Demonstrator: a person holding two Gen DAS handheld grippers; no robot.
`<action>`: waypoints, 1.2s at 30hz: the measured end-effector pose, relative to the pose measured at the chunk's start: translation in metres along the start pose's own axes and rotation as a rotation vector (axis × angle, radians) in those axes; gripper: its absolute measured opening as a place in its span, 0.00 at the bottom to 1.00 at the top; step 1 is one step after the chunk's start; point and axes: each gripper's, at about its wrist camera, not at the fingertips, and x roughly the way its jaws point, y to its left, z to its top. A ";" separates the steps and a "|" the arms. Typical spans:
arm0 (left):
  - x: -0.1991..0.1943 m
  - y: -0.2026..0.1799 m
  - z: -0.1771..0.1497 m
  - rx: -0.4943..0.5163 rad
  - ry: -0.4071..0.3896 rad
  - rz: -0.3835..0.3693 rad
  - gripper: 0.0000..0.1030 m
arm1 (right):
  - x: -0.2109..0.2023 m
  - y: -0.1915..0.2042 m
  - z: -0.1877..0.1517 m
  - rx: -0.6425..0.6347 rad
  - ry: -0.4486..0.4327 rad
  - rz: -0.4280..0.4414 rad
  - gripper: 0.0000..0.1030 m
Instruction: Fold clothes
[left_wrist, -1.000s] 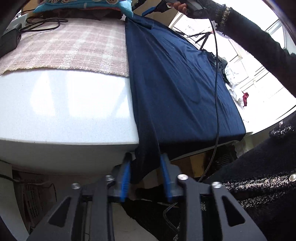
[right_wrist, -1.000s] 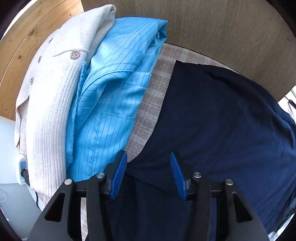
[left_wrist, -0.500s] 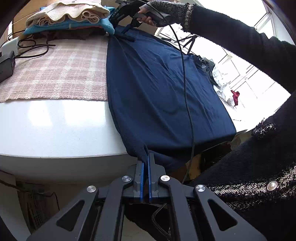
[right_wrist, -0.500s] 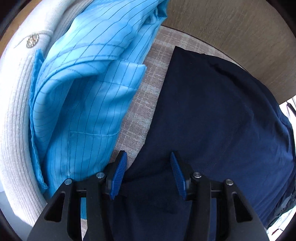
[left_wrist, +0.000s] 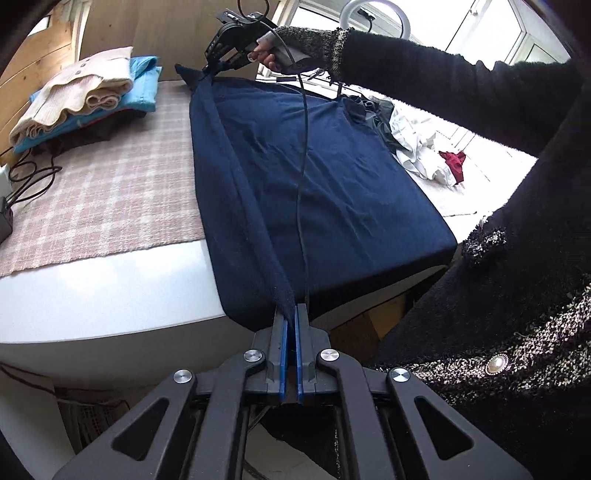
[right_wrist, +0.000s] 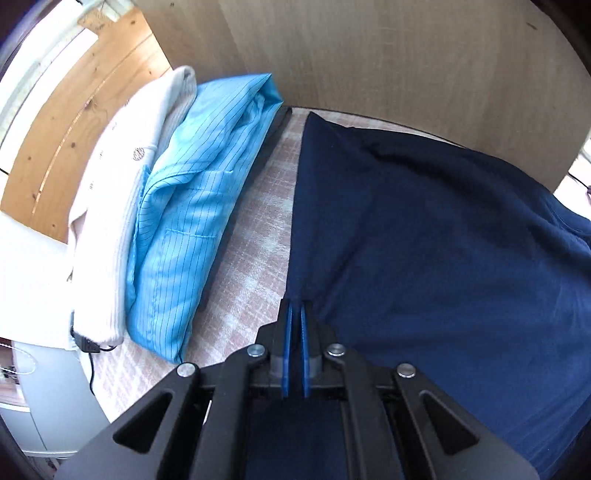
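White tabletop (left_wrist: 92, 295) under window light, a pink checked cloth (left_wrist: 96, 195) spread over its far half, wood panelling behind. We have the navy garment (left_wrist: 332, 192) laid flat across the table from about 12 o'clock down to 5 o'clock in the left wrist view, its near hem hanging over the table edge.

Left gripper (left_wrist: 291, 314): blue pads pressed together on the near end of the garment's left edge, which is lifted off the table into a taut rolled band running up toward 11 o'clock.

Right gripper (right_wrist: 295, 310): our jaws have just been closing and now pinch the far corner of the same edge; navy cloth sits between the pads. In the left wrist view it is at 12 o'clock, held in a hand (left_wrist: 269, 51) with a black knit sleeve (left_wrist: 443, 85), a black cable (left_wrist: 303, 166) trailing down over the garment.

Stack of folded clothes at 10 o'clock: cream ribbed cardigan (right_wrist: 122, 221) on top, sky-blue striped shirt (right_wrist: 192, 206) beneath, just beside the navy garment on the checked cloth. Loose heap of unfolded laundry (left_wrist: 424, 147) at 2 o'clock, well apart from the stack.
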 end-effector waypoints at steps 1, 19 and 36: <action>0.006 -0.010 0.002 0.007 0.011 0.000 0.02 | -0.008 -0.010 -0.006 0.008 -0.007 0.006 0.04; 0.065 -0.081 -0.045 -0.100 0.202 0.033 0.23 | -0.061 -0.111 -0.050 0.075 -0.006 -0.234 0.42; 0.031 0.018 0.110 -0.095 -0.040 0.103 0.36 | -0.183 0.012 -0.076 -0.233 -0.218 -0.046 0.42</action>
